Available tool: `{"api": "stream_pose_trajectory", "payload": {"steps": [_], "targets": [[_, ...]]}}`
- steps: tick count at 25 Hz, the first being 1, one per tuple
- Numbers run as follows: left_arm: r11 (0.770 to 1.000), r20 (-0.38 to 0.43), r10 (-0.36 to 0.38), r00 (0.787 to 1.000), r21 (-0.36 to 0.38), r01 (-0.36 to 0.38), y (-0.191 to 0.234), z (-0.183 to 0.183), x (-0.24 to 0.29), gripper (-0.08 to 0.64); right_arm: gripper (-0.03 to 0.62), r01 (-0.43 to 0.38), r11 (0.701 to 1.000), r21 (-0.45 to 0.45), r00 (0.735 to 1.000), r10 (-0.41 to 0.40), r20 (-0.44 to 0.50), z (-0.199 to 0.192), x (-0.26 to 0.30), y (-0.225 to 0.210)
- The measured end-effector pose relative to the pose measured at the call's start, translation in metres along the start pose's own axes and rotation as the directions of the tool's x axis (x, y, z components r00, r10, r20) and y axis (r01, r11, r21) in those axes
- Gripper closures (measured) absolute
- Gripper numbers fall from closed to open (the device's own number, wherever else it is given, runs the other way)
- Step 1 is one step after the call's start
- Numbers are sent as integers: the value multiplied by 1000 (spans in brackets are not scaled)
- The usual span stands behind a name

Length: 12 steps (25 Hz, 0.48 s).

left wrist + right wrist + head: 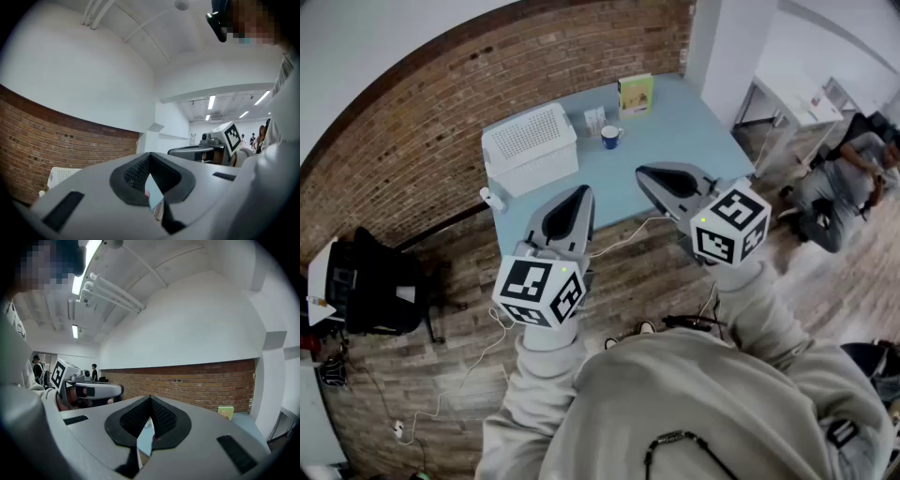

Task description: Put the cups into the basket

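My left gripper (150,157) and right gripper (150,399) were both closed tip to tip, holding nothing. Well ahead of them on the table (694,131), 1 blue cup (611,137) stood just right of the basket (534,165). I judged it rigid, slick and breakable; best to pinch 1 wall at the rim.

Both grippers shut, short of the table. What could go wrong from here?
1. The left gripper and right gripper are shut; reaching the blue cup that way could knock it over.
2. A pale item stands beside the cup; wide jaws may bump it.
3. The floor cable could snag a foot.
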State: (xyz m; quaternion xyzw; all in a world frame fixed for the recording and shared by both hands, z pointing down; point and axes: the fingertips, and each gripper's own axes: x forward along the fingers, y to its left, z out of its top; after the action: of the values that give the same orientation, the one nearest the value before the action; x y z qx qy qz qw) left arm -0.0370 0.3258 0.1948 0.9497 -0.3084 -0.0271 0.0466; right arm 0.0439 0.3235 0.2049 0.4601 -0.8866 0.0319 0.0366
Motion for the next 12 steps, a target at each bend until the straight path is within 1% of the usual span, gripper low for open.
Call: {"api": "stream_pose_trajectory", "payload": {"steps": [6, 10, 12], "targets": [[1000, 16, -22, 1000, -4, 22, -6, 4, -2, 565, 583, -5, 1000, 8, 1000, 5, 2, -2, -2, 0], [999, 26, -42, 999, -2, 43, -8, 2, -3, 565, 583, -30, 997, 68, 999, 29, 14, -4, -1, 1], [999, 23, -47, 999, -6, 48, -7, -1, -3, 565, 583, -25, 997, 78, 1000, 24, 12, -6, -1, -1]]}}
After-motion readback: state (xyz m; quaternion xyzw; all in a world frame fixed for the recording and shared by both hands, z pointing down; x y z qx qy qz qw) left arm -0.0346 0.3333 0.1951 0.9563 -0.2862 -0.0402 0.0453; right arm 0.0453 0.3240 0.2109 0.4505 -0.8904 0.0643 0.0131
